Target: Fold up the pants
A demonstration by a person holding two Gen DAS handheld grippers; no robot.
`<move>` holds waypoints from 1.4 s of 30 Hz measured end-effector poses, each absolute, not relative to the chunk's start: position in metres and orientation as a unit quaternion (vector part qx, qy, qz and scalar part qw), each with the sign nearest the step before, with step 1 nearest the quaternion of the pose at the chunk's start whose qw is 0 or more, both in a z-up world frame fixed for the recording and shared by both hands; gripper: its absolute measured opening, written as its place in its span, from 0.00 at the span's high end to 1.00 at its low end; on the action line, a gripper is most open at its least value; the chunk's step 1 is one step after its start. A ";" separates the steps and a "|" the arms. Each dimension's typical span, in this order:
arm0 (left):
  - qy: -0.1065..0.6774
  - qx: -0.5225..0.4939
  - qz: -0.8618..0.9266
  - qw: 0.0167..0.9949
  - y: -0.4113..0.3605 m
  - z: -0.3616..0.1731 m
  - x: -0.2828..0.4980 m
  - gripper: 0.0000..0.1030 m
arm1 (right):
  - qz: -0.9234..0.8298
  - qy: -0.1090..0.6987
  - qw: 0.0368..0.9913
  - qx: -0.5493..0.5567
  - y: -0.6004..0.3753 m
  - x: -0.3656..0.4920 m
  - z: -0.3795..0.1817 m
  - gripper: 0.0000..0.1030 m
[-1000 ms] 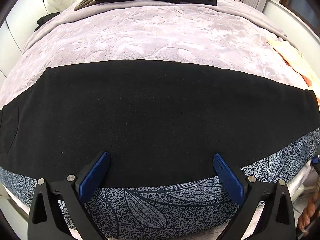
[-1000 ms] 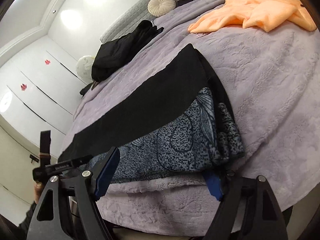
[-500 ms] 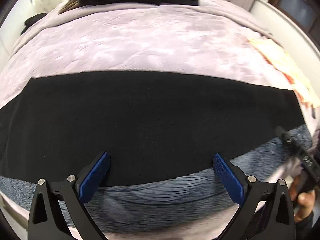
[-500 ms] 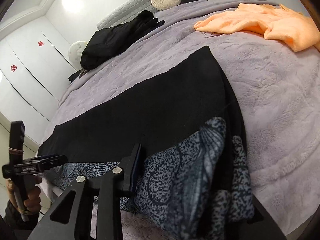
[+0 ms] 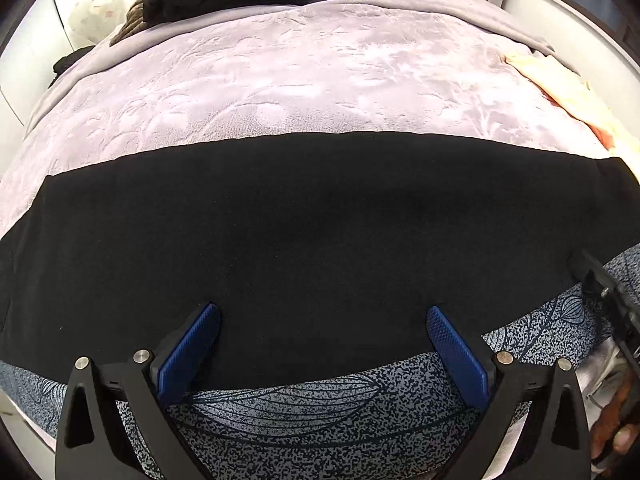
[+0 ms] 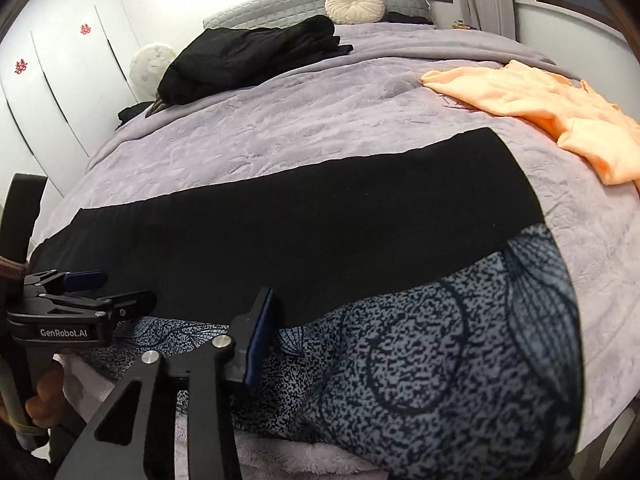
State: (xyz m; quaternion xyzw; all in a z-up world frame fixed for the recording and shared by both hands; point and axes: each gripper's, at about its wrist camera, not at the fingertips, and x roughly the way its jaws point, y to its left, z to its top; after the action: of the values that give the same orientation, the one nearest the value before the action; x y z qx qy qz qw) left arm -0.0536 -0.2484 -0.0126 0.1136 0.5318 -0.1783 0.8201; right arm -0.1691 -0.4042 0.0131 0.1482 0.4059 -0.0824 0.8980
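The black pants (image 5: 312, 232) lie flat across the lilac bed, long side left to right, on top of a grey leaf-print cloth (image 5: 320, 420); they also show in the right wrist view (image 6: 304, 216). My left gripper (image 5: 320, 344) is open, its blue pads over the pants' near edge, holding nothing. It also shows at the left of the right wrist view (image 6: 86, 280). My right gripper shows only its left finger (image 6: 260, 336); the other finger is hidden behind the leaf-print cloth (image 6: 440, 352), which bulges close to the camera.
A heap of black clothes (image 6: 256, 56) lies at the far side of the bed near the pillows. An orange garment (image 6: 560, 116) lies at the right. White wardrobe doors (image 6: 44, 92) stand left of the bed.
The right gripper has moved in and up close to the leaf-print cloth, which now hides its right finger. The left gripper stays open over the pants' near edge.
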 end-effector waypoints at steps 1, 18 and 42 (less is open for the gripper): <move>0.533 0.111 -0.181 0.819 -0.248 -0.012 -0.055 0.00 | -0.082 0.400 0.901 0.148 -0.403 -0.171 0.019 0.75; 0.528 0.116 -0.186 0.820 -0.244 -0.010 -0.056 0.00 | -0.040 0.339 0.937 0.078 -0.332 -0.153 0.093 0.84; 0.498 -0.170 -0.064 0.848 0.065 0.038 -0.035 0.00 | 0.052 0.395 0.907 -0.133 -0.078 -0.047 0.032 0.84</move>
State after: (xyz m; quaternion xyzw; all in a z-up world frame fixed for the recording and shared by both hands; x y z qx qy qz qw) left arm -0.0348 0.0646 0.0382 -0.1701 0.4980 -0.0641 0.8479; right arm -0.0470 -0.0779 0.0323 -0.1328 0.3953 0.0522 0.9074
